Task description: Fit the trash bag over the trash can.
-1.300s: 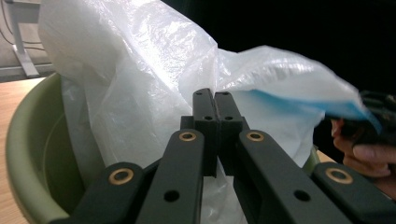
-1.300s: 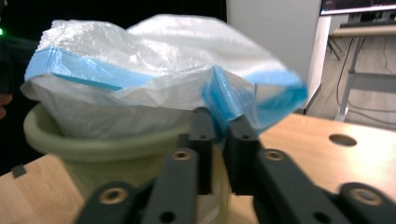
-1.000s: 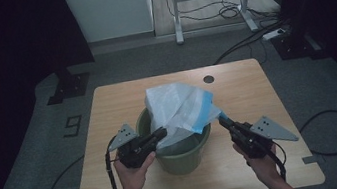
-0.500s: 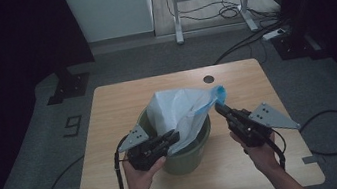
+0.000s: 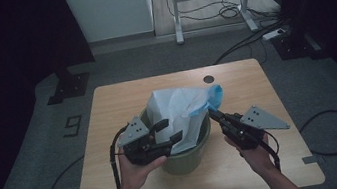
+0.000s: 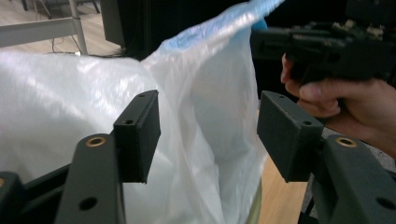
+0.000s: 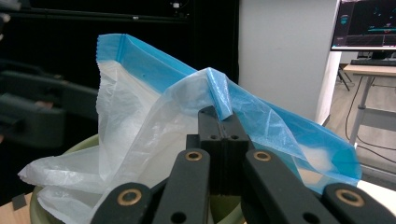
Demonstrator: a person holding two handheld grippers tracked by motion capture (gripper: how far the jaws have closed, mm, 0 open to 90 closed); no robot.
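High view: right claw [image 5: 212,113] pinching bag [image 5: 179,110] rim; left claw [image 5: 168,131] just opening, spread around bag over bin [image 5: 188,158].

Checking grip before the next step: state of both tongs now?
Left tongs: open, just been opening; bag between the jaws, not pinched.
Right tongs: closed on the bag's blue edge.

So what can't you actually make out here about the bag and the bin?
- Inside of the round green plastic bin: high view, covered by the white plastic bag with a blue rim.
- Bin in the left gripper view: the bag hides all but a sliver of rim.
- Bag edge pinched by the right gripper: its shut jaws cover it.
- Bag's lower part: cut off by the bottom edge of both gripper views.
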